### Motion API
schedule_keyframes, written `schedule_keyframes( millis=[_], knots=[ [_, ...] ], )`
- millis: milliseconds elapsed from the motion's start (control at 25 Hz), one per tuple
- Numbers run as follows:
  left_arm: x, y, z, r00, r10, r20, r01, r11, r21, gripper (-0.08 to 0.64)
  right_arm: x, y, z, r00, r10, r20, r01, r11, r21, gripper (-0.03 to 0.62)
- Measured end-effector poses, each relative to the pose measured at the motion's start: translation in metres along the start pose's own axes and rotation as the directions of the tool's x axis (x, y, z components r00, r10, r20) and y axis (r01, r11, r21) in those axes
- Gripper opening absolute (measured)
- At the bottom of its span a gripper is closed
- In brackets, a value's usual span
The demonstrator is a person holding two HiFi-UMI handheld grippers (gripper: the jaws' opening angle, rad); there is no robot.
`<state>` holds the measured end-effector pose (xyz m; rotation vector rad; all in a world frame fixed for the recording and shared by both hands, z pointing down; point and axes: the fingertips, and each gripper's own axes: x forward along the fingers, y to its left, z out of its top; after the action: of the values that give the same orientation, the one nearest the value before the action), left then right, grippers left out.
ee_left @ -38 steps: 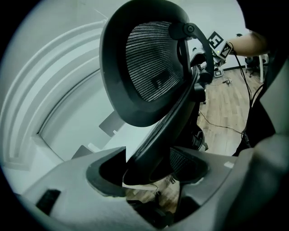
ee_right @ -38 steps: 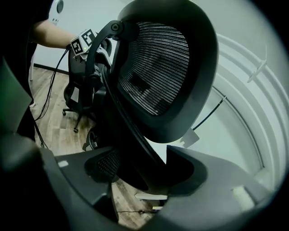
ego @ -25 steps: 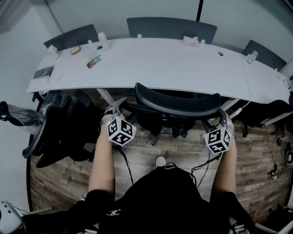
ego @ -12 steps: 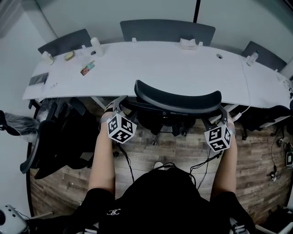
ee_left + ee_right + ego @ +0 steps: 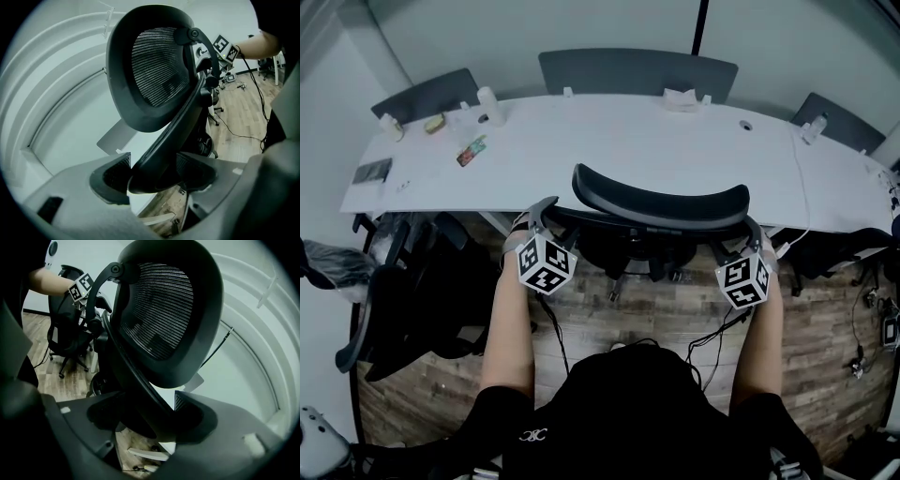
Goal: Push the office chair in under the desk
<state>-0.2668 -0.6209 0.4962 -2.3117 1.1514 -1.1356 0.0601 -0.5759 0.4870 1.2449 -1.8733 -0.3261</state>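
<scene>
Head view: left gripper [image 5: 540, 212] and right gripper [image 5: 752, 232] clamp the office chair [image 5: 661, 202] at its frame's 2 ends, probably so it rolls straight under the desk [image 5: 628, 141].

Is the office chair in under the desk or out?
Partly in: the office chair's backrest overlaps the desk's near edge; its base shows in front of it.

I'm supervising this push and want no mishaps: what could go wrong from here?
The left claw and right claw each pinch only a curved bar of the black mesh-backed office chair, so they may slip. The black cables trailing beside the chair's base could snag. Its backrest may bump the white desk edge.
</scene>
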Motion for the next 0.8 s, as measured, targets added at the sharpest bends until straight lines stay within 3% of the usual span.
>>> schedule_keyframes(
  millis=[560,800],
  knots=[
    [0.026,0.011,0.013,1.000,-0.002,0.013,0.003,1.000,-0.008,0.302,0.028,-0.026,-0.002,1.000,-0.006,0.002,0.006,1.000,0.004,0.341],
    [0.026,0.012,0.014,1.000,0.021,0.004,-0.021,1.000,-0.017,0.305,0.030,-0.029,0.000,0.996,-0.079,0.043,0.079,0.997,0.006,0.353]
  ],
)
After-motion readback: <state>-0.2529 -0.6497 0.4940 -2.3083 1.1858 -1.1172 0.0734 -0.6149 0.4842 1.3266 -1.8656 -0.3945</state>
